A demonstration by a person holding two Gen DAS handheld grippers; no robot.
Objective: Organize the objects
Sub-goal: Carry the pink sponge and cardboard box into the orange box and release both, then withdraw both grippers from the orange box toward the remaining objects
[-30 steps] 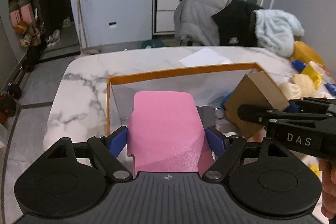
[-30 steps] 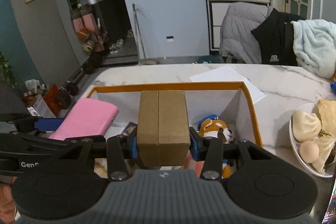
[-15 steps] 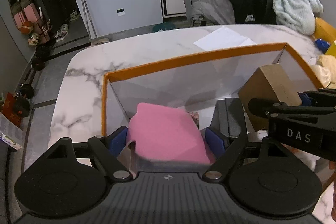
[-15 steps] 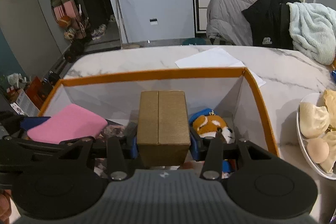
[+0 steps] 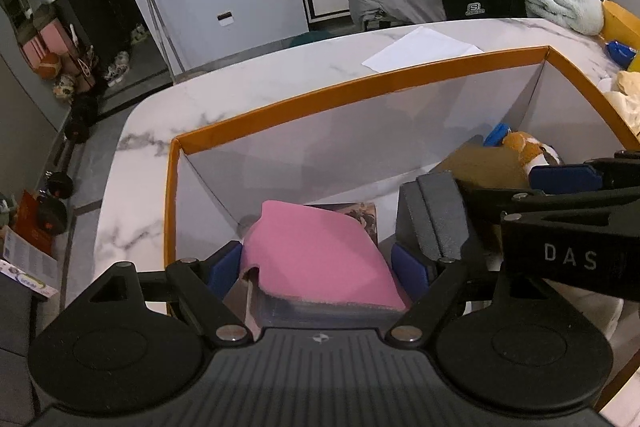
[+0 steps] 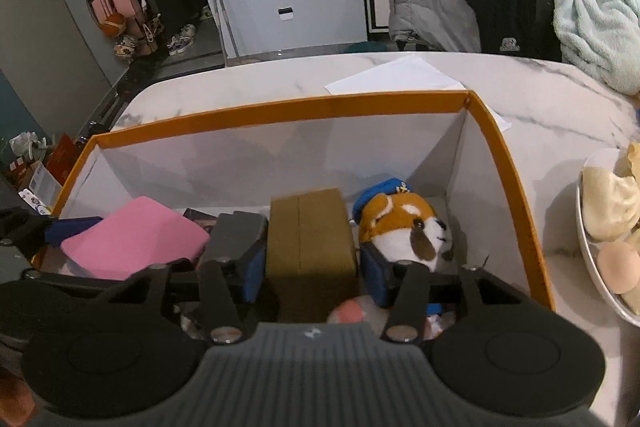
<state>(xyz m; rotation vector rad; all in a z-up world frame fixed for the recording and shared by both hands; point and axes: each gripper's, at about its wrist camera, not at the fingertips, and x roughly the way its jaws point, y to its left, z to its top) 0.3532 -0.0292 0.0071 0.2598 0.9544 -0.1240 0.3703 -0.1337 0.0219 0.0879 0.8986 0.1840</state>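
Pink item: a flat pink fabric-covered case (image 5: 320, 259) sits low inside the box between the left gripper (image 5: 320, 267) fingers, which pinch it by both sides, spread wide around its width.
Brown item: a brown cardboard carton (image 6: 310, 239) stands on the box floor between the right gripper (image 6: 312, 267) fingers; these have just been opening, and a thin gap now seems to show beside the blue pads (image 6: 254, 269), so the carton looks released rather than gripped.
Plush: an orange-and-white stuffed animal with a blue cap (image 6: 404, 227) lies just beside the carton, toward the box's right wall.
Grey block: a dark grey rectangular object (image 5: 434, 215) stands between the pink case and the carton; what it is I cannot tell.
Container: a large white cardboard box with an orange rim (image 6: 280, 109) holds all of these.
Counter: a white marble counter (image 5: 248, 87) carries the box, a white paper sheet (image 6: 394, 75) beyond it, and a plate of buns and an egg (image 6: 612, 211) to the right.
Progress: judging by how things lie, several objects are already packed; the carton appears delivered, the pink case is down but not let go. Releasing it and lifting both grippers clear remains.
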